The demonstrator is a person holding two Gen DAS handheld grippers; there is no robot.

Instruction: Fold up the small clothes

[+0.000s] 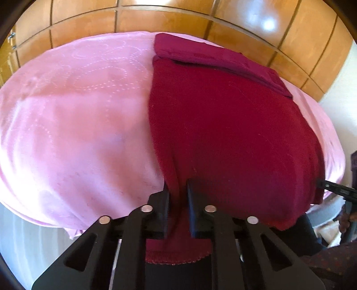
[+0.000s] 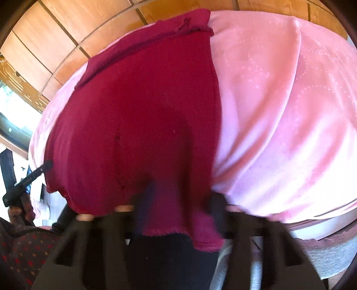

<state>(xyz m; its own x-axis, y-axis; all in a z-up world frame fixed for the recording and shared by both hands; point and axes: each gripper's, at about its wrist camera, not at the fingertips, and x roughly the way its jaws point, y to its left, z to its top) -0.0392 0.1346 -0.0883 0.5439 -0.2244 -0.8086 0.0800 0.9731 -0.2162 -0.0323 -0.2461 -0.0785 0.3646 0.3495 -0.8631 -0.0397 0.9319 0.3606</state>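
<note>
A dark red knit garment [image 1: 225,125] lies lengthwise on a pink blanket [image 1: 73,116], its far end folded over. My left gripper [image 1: 178,189] is shut on the garment's near left hem, which hangs down between the fingers. In the right wrist view the same garment [image 2: 138,111] fills the middle, its near hem draped over my right gripper [image 2: 178,200]. That view is motion-blurred; the fingers sit wide apart with cloth over and between them, and I cannot tell whether they grip it. The other gripper shows at each view's edge [image 1: 337,189] [image 2: 26,178].
The pink blanket [image 2: 279,111] covers a raised surface that drops off at the near edge. Wood panelling [image 1: 178,17] stands behind it. A dark patterned fabric [image 2: 20,245] lies low at the left of the right wrist view.
</note>
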